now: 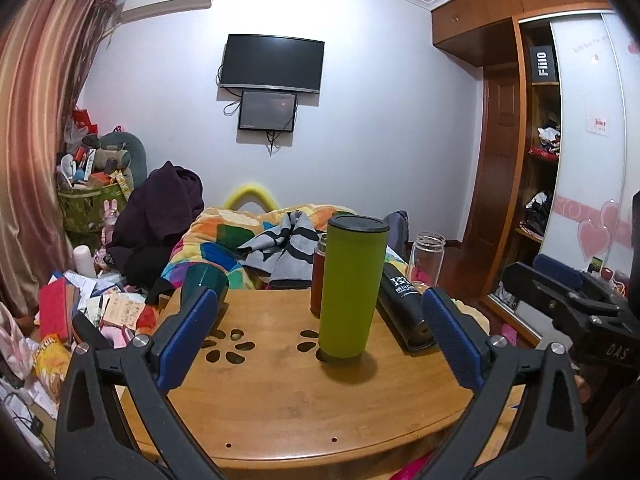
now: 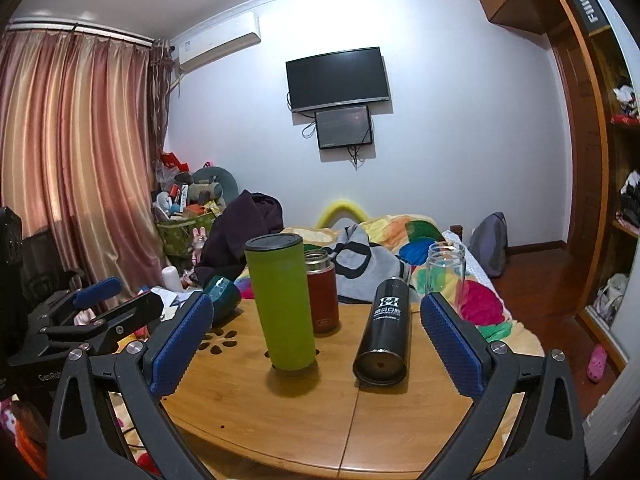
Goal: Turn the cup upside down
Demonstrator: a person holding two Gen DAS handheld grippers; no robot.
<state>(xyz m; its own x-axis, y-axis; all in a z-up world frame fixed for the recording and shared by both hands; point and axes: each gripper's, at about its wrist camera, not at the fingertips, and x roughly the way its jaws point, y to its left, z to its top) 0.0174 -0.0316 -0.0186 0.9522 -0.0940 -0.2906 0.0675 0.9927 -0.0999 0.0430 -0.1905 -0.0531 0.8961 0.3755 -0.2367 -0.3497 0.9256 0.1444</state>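
Wooden table (image 1: 280, 408), bare near front edge. Green cup (image 1: 350, 288) upright mid-table, black bottle (image 2: 385, 332) lying just right. Left gripper (image 1: 320, 332) and right gripper (image 2: 316, 340) spread wide, holding nothing.

Red flask (image 2: 322, 298) behind, black bottle (image 2: 385, 334) lying on wooden table (image 2: 312, 420), clear jar (image 2: 445, 268) beyond, teal cup (image 2: 222, 294) tipped
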